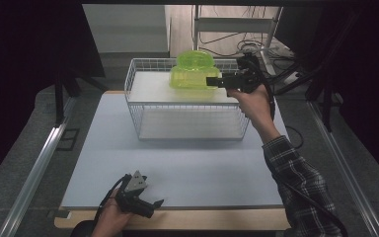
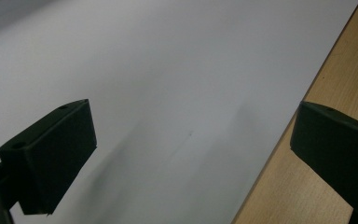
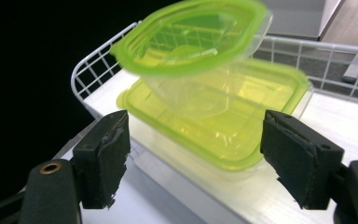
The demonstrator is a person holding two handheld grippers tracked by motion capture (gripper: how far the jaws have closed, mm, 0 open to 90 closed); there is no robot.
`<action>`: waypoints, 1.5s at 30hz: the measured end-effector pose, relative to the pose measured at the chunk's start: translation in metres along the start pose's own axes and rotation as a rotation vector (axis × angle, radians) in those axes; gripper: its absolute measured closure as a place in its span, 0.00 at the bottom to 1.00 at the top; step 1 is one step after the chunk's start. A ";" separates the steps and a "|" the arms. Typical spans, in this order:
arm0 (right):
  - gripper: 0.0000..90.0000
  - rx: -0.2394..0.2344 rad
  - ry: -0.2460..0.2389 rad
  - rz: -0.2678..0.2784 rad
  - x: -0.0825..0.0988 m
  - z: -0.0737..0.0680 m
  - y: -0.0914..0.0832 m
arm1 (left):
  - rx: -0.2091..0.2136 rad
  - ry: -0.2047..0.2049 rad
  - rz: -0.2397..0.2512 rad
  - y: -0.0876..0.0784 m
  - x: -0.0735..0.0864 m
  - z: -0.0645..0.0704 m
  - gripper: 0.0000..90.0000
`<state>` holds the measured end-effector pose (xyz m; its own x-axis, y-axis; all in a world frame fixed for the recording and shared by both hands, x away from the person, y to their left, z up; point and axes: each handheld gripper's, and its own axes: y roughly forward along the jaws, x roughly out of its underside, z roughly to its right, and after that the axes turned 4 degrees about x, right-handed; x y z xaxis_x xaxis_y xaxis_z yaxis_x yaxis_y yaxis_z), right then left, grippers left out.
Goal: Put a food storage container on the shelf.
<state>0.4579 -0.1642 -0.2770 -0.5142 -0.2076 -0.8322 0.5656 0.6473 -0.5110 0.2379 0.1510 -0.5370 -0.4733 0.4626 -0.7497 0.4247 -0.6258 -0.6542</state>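
Atop the wire basket (image 1: 143,106), stacked green containers (image 1: 193,71), right hand-held gripper (image 1: 212,81) jaws apart beside them

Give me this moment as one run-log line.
right tongs: open, facing stacked green-lidded containers on wire rack | small container: tilted on large container | left tongs: open, over table edge

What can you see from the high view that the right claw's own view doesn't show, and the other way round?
High view alone: the whole white table, the person's left hand resting near its front edge with the left claw, and the checked sleeve. Right claw view alone: close up, the smaller green-lidded box sits tilted on the bigger one, and the right claw is open with nothing between its pads. Both share the white wire basket and the stacked green boxes.
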 end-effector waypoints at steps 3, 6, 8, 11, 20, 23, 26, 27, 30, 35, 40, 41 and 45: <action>0.25 -0.007 -0.012 -0.008 0.006 -0.001 0.000 | 0.000 0.000 0.000 0.000 0.000 0.000 0.00; 0.24 -0.011 -0.022 -0.013 0.012 -0.001 -0.001 | 0.000 0.000 0.000 0.000 0.000 0.000 0.00; 0.24 -0.015 -0.029 -0.017 0.015 -0.001 0.000 | -0.001 -0.002 0.001 0.000 0.000 0.000 0.00; 0.23 -0.020 -0.037 -0.021 0.021 -0.002 -0.001 | -0.004 -0.001 0.003 -0.001 0.000 -0.001 0.00; 0.22 -0.036 -0.048 -0.029 0.035 -0.004 -0.001 | -0.001 -0.015 0.020 -0.001 0.000 -0.001 0.00; 0.21 -0.042 -0.056 -0.032 0.039 -0.006 -0.001 | 0.002 -0.018 0.027 -0.002 0.000 -0.001 0.00; 0.21 -0.043 -0.067 -0.035 0.043 -0.007 0.000 | 0.003 -0.020 0.034 -0.002 0.000 -0.001 0.00; 0.21 -0.043 -0.072 -0.036 0.045 -0.008 0.000 | 0.002 -0.020 0.034 -0.003 0.000 -0.001 0.00; 0.20 -0.047 -0.078 -0.038 0.049 -0.010 0.000 | 0.003 -0.020 0.034 -0.002 0.000 -0.001 0.00; 0.19 -0.051 -0.096 -0.047 0.057 -0.013 0.001 | 0.002 -0.019 0.034 -0.002 0.000 -0.001 0.00; 0.17 -0.058 -0.118 -0.062 0.067 -0.017 0.003 | 0.002 -0.018 0.034 -0.002 0.000 -0.001 0.00; 0.16 -0.059 -0.121 -0.065 0.069 -0.017 0.003 | 0.001 -0.017 0.033 -0.002 0.000 -0.001 0.00; 0.14 -0.062 -0.130 -0.083 0.079 -0.019 0.006 | 0.000 -0.016 0.032 -0.003 0.000 -0.001 0.00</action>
<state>0.4083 -0.1632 -0.3418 -0.4675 -0.3531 -0.8105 0.4813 0.6673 -0.5683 0.2378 0.1534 -0.5353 -0.4717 0.4325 -0.7684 0.4395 -0.6401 -0.6301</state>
